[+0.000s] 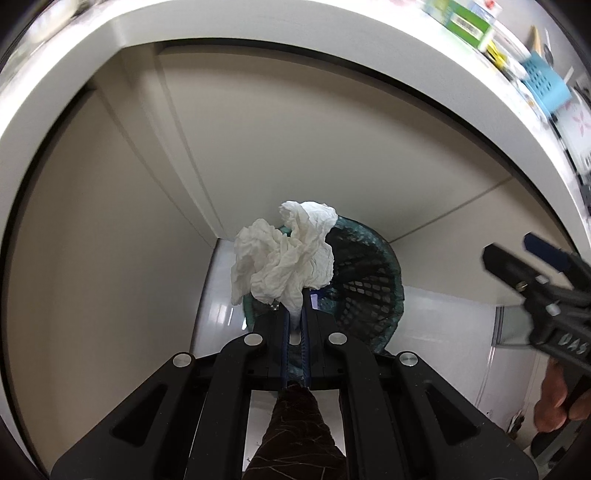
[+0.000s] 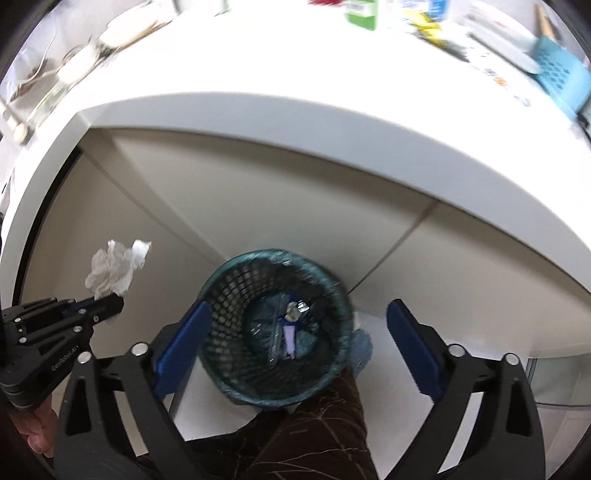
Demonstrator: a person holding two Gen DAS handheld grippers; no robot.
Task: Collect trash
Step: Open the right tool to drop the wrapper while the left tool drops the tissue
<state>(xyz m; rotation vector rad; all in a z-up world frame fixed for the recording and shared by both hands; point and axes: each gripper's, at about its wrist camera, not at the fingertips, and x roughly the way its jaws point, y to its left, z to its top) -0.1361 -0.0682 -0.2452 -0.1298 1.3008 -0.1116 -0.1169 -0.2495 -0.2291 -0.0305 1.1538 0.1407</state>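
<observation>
My left gripper [image 1: 294, 306] is shut on a crumpled white tissue [image 1: 284, 254] and holds it in the air, above and to the left of a dark mesh waste basket [image 1: 369, 280] on the floor. In the right wrist view the tissue [image 2: 116, 267] hangs left of the basket [image 2: 275, 325], held by the left gripper [image 2: 110, 304]. My right gripper [image 2: 299, 328] is open and empty, right above the basket. A purple wrapper [image 2: 289, 334] lies at the basket's bottom. The right gripper [image 1: 517, 264] also shows at the right of the left wrist view.
A white counter edge [image 2: 295, 122] curves overhead, with beige cabinet doors [image 1: 295, 147] below it. On the counter are a blue perforated box [image 2: 561, 79], a green carton [image 2: 364, 14] and utensils [image 2: 74, 59]. My patterned brown trouser leg [image 2: 325, 424] stands beside the basket.
</observation>
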